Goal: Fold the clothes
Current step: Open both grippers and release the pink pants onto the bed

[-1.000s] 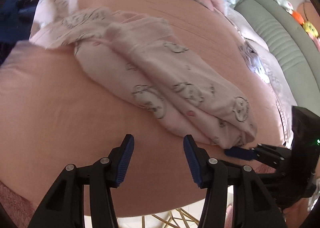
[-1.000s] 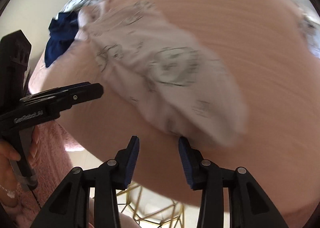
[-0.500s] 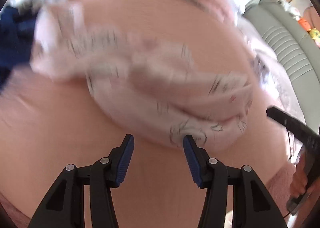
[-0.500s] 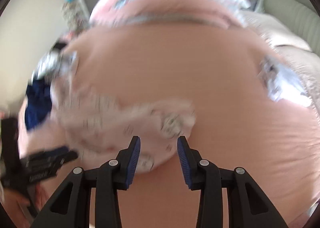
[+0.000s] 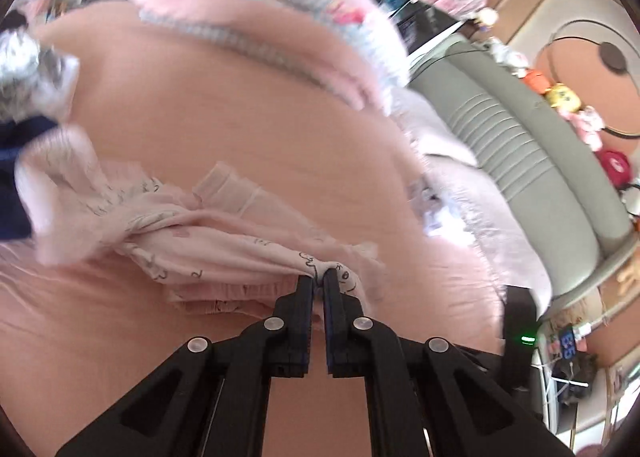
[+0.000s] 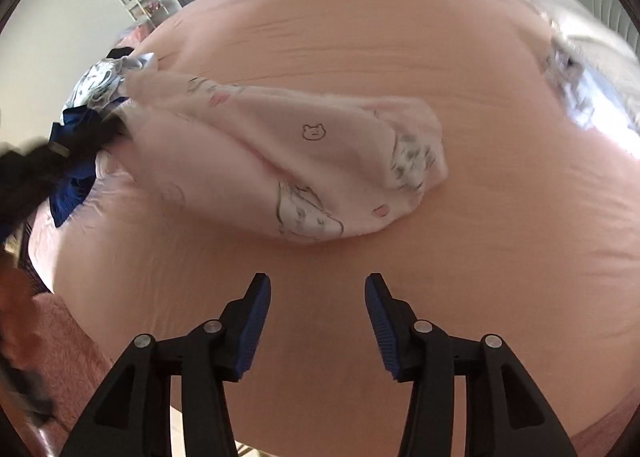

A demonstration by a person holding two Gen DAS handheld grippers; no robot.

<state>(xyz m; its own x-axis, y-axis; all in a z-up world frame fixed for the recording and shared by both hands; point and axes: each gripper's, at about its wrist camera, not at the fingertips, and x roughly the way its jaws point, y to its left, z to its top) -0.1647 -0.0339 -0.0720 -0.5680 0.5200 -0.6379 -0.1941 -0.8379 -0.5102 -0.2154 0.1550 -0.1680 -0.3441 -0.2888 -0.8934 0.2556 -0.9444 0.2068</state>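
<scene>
Pink printed garment pinched at one end by the left gripper, lying bunched on the bed.

Soft knit cloth, judged light and limp: it creases, sags and shows no stiffness, so it should follow whichever edge is pulled and will not hold a fold unless laid flat. The left gripper has its jaws closed on a gathered edge of the garment, near the bed's front edge. The right gripper hangs with jaws apart, holding nothing, over bare sheet just short of the garment. The garment lies crumpled towards the bed's left side, its far end touching a dark blue cloth and a grey-patterned cloth. Best hold, on judgement: a hem or corner opposite the pinched end, single layer if it can be separated. Whether any fold has been made cannot be told from this heap.
</scene>
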